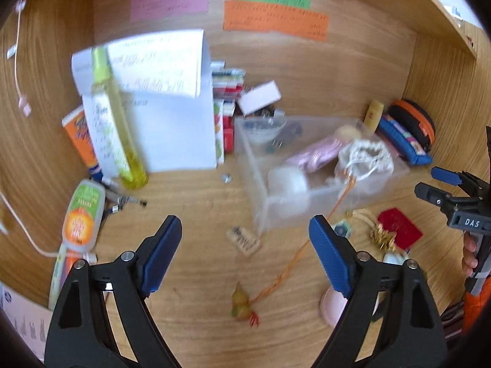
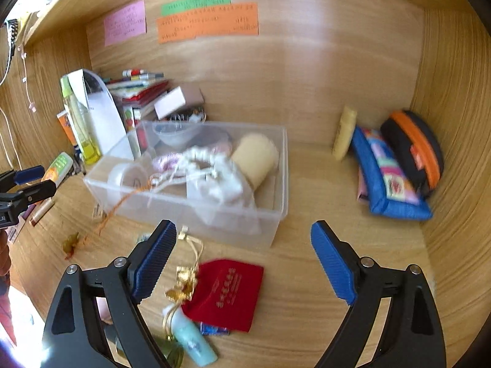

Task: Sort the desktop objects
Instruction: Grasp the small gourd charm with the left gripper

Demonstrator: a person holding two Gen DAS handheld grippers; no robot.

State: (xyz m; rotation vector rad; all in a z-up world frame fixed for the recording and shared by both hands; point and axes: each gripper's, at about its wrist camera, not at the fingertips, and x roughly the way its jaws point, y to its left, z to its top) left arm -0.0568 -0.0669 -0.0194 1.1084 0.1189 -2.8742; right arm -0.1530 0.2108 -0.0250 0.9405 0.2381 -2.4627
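Note:
A clear plastic box (image 1: 264, 184) (image 2: 276, 159) stands mid-desk holding a white drawstring bag (image 2: 221, 181), a tape roll (image 2: 125, 174), a beige sponge (image 2: 254, 156) and a pink item. My left gripper (image 1: 245, 251) is open and empty above the desk, in front of the box. Below it lie a small gourd charm (image 1: 241, 305) on an orange cord and a small tag (image 1: 244, 240). My right gripper (image 2: 244, 263) is open and empty over a red pouch (image 2: 227, 294) with gold tassel; it also shows in the left wrist view (image 1: 435, 187).
Papers (image 1: 172, 128), a yellow bottle (image 1: 119, 128), tubes (image 1: 81, 214) and stacked books (image 1: 225, 107) crowd the back left. Blue and black-orange pouches (image 2: 396, 171) lean in the right corner. A small teal bottle (image 2: 193, 342) lies near the red pouch. Wooden walls enclose the desk.

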